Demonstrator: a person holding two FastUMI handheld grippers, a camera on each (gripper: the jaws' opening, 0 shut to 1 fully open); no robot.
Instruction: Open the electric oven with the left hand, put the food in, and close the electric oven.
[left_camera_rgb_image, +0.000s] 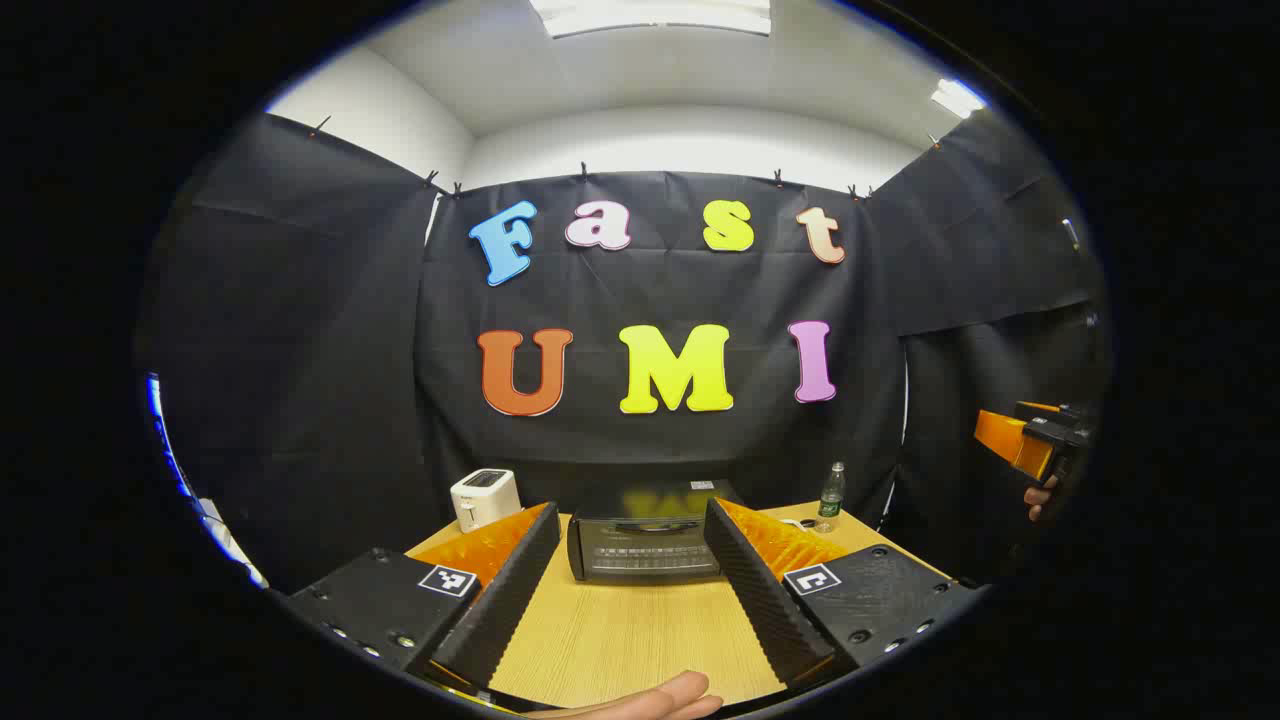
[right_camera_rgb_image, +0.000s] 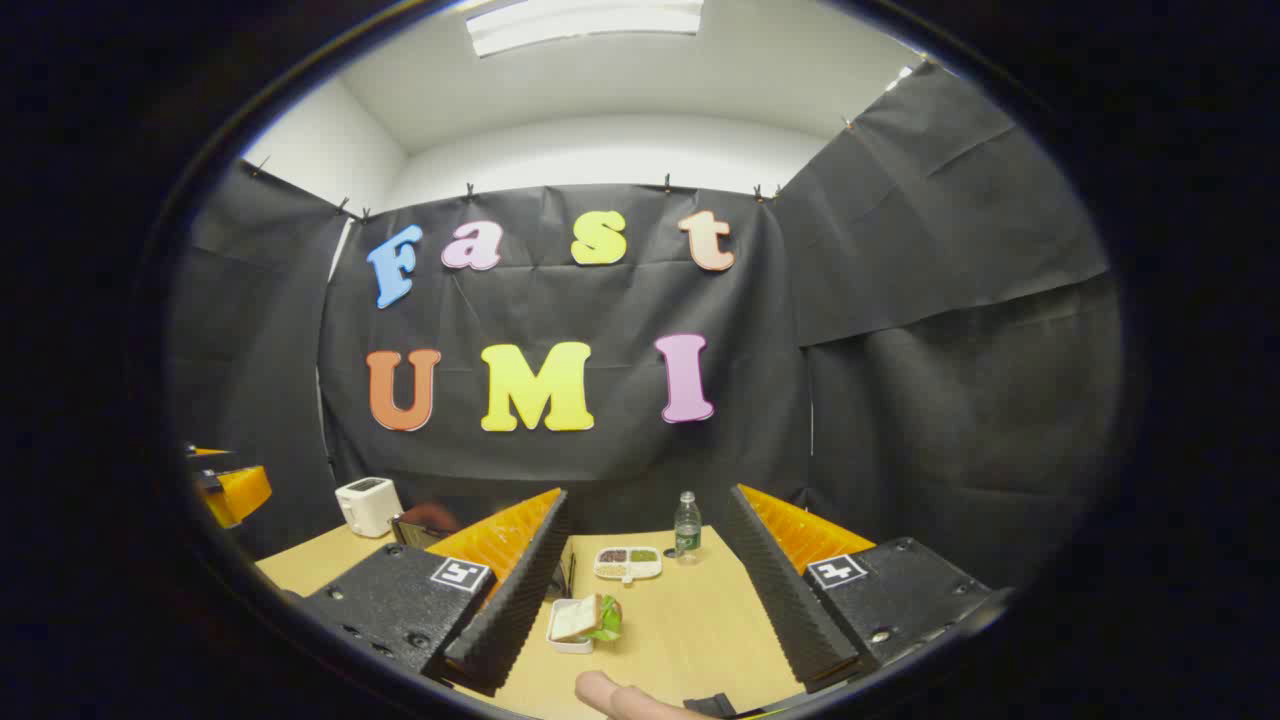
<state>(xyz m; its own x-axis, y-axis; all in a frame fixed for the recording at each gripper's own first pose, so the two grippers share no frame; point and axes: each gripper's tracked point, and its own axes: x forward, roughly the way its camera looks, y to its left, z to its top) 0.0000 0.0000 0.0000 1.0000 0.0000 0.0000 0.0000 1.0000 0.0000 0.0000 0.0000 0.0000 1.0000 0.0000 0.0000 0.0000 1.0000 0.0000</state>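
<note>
The left hand-held gripper (left_camera_rgb_image: 632, 545) hovers above the wooden worktop (left_camera_rgb_image: 630, 640) with its fingers spread wide, holding nothing and touching nothing. Straight ahead between them sits the electric oven (left_camera_rgb_image: 645, 545), its door closed, at the back of the worktop. A white toaster (left_camera_rgb_image: 484, 498) stands to the oven's left and a green-capped bottle (left_camera_rgb_image: 831, 495) to its right.

The right hand-held gripper (right_camera_rgb_image: 645, 540) is likewise wide open and empty, raised over the worktop. Just beside its left finger (right_camera_rgb_image: 510, 610) lies the food (right_camera_rgb_image: 590, 618), a sandwich with green leaf in a small white tray. Farther back rest a white divided dish (right_camera_rgb_image: 627, 562) and the bottle, close together. A fingertip (right_camera_rgb_image: 610, 695) of the person's hand shows at the bottom edge.
</note>
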